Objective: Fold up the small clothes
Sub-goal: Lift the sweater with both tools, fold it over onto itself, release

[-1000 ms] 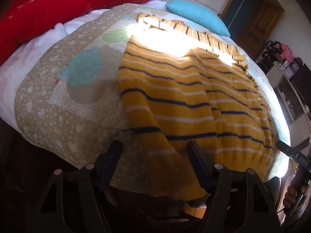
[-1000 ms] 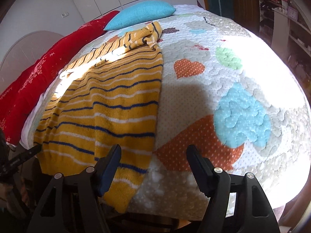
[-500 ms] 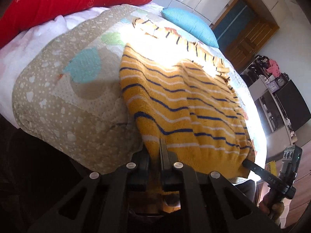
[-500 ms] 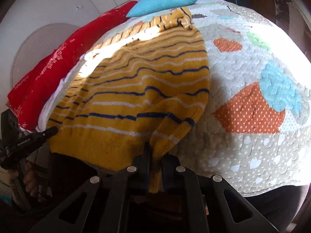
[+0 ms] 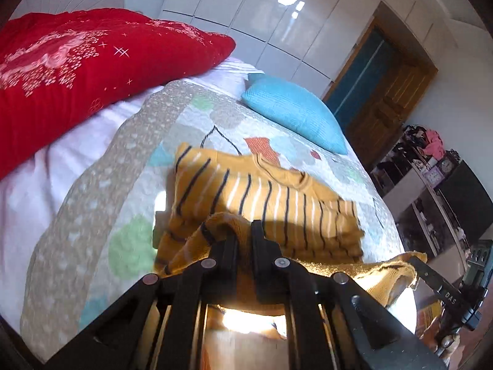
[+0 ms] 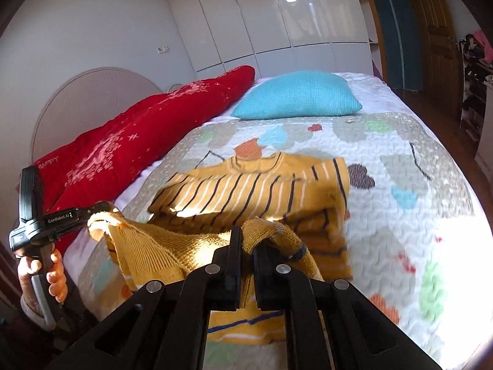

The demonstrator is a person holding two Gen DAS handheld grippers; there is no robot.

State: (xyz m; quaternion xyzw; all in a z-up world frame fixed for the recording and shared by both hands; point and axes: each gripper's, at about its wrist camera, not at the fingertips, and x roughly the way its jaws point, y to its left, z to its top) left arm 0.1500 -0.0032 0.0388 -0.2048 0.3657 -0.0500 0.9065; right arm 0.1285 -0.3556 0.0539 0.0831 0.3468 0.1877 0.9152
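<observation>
The yellow striped sweater (image 6: 252, 185) lies in the middle of the bed (image 6: 431, 215), on the quilt (image 6: 400, 203) with the hearts. Its bottom edge is up in the air. The left tool (image 5: 243, 231) is clenched on one bottom corner of the sweater, and the right tool (image 6: 246, 237) is clenched on the other. The edge sags a little between them.

What could go wrong? Each tool seems to pinch only a small bit of soft knit. If the knit slides out of one tool, that corner would drop and the fold would end up crooked.

The top of the sweater, at 12 o'clock from both tools, looks bunched already. If the hands push the edge along too low, they could shove the whole sweater toward the blue pillow (image 6: 299, 95) at 12 o'clock and make more wrinkles.

If one hand goes farther than the other, the bottom edge would land slanted and not line up with the shoulders.

The red blanket (image 5: 92, 71), at 10 o'clock in the left view, is well apart, so it should not get in the way.
</observation>
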